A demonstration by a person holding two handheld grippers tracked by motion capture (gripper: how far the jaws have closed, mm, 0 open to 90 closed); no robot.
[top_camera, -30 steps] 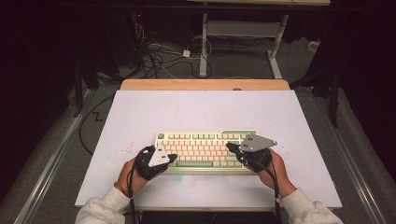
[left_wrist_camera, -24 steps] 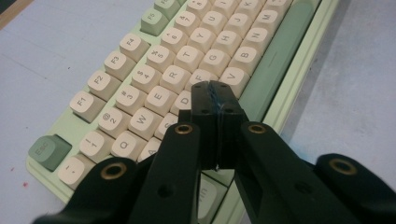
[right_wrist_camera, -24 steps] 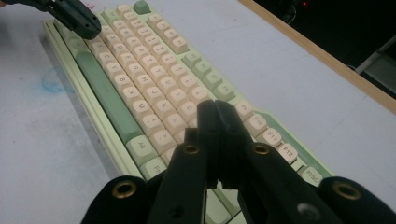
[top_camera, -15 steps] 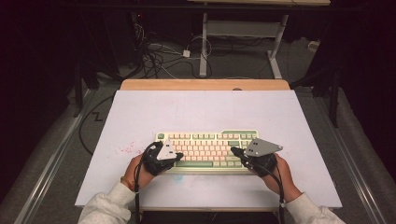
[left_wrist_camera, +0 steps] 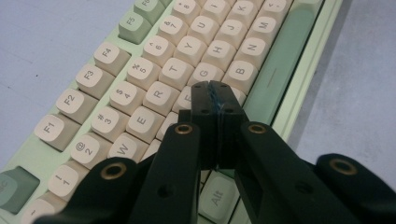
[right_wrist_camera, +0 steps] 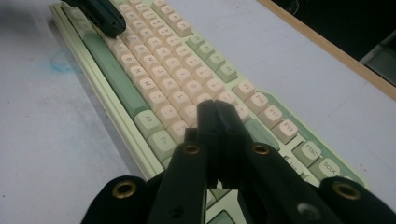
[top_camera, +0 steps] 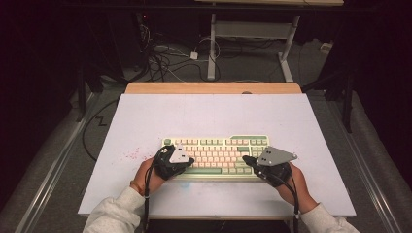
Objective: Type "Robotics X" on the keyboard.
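1. Left gripper (left_wrist_camera: 215,93) jaws pressed together, empty, tips over left-centre keys.
2. Right gripper (right_wrist_camera: 215,109) jaws together, empty, over right-hand keys.
3. Cream-and-green plastic keyboard (top_camera: 218,150) flat at near centre of pale lavender table (top_camera: 214,111).

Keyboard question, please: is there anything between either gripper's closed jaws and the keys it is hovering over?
Nothing visible does. The left gripper, jaws shut, sits right over the letter keys of the keyboard near F and G. The right gripper, also shut, is just above the keys at the other end.
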